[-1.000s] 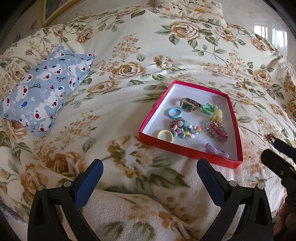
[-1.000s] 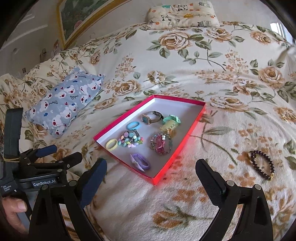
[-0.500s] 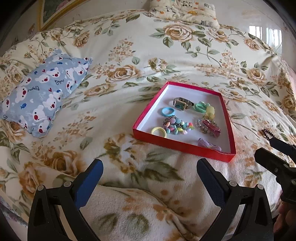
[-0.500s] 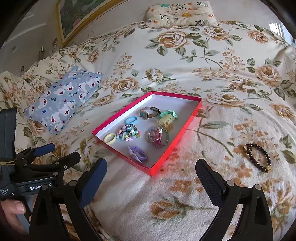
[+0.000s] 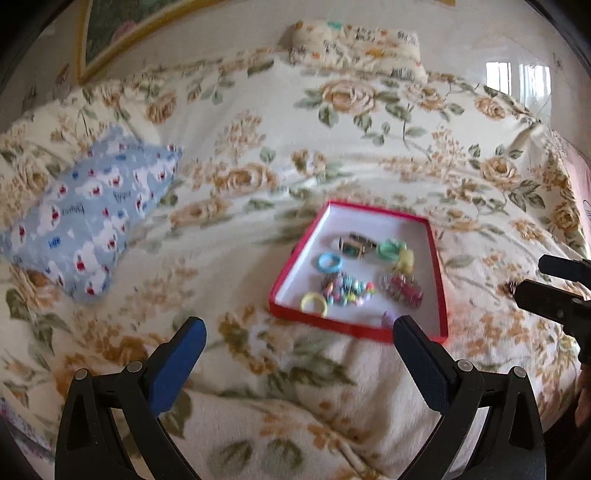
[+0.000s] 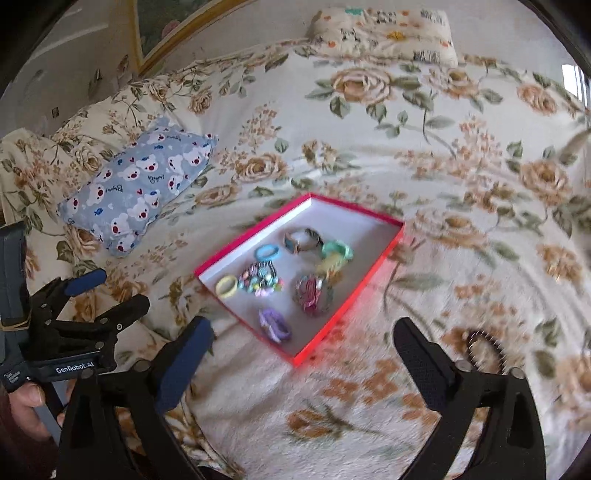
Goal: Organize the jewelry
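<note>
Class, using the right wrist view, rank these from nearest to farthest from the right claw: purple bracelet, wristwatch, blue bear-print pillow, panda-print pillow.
1. Purple bracelet, near corner of the red tray.
2. Wristwatch, deeper in the tray.
3. Blue bear-print pillow, far left on the bed.
4. Panda-print pillow, at the headboard.

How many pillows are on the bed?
3: a blue bear pillow on the left, a floral one behind it, and a cream one at the far end. Others may be out of view.

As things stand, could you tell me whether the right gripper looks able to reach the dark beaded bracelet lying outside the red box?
Probably yes: the right gripper is open and empty, and the dark beaded bracelet lies on bare blanket beside its right finger, clear of the red box.
</note>
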Tool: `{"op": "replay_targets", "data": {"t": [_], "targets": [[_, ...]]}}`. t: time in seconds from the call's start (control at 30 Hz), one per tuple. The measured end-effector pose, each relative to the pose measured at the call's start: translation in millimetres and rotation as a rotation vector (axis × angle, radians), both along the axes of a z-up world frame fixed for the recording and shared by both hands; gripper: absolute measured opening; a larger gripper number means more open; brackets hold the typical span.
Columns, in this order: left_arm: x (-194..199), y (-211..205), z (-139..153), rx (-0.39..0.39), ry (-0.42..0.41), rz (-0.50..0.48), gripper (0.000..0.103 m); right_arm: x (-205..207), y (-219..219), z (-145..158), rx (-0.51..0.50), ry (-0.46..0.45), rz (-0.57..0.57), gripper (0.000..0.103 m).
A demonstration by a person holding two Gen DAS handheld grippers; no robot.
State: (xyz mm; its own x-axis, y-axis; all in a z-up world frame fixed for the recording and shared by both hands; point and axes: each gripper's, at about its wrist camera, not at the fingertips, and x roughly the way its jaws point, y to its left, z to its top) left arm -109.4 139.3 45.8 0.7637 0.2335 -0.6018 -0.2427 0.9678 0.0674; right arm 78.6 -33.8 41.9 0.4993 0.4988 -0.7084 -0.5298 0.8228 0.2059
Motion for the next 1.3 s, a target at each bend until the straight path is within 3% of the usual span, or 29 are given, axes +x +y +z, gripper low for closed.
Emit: {"op": "replay_targets", "data": {"t": [0.1, 0.2, 0.4, 0.67, 1.3], "targets": [[0, -3, -4, -0.036, 0.004, -0.021, 0.102, -1, -2, 1, 0.028, -0.006, -0.032, 0.102], [10, -8, -18, -0.002, 0.104, -0.056, 0.102, -3, -4, -10, 0.073, 0.004, -0.083, 0.102], [19, 2, -43, 0.002, 0.111, 0.022, 0.102, -8, 3, -34, 0.013, -0.036, -0.126, 0.102], [43, 7, -65, -0.027, 0.129, 0.024, 0.102, -11, 9, -58, 0.001, -0.027, -0.104, 0.102], [22, -13, -47, 0.013, 0.107, -0.014, 0.102, -13, 7, -48, 0.032, -0.036, -0.093, 0.102]]}}
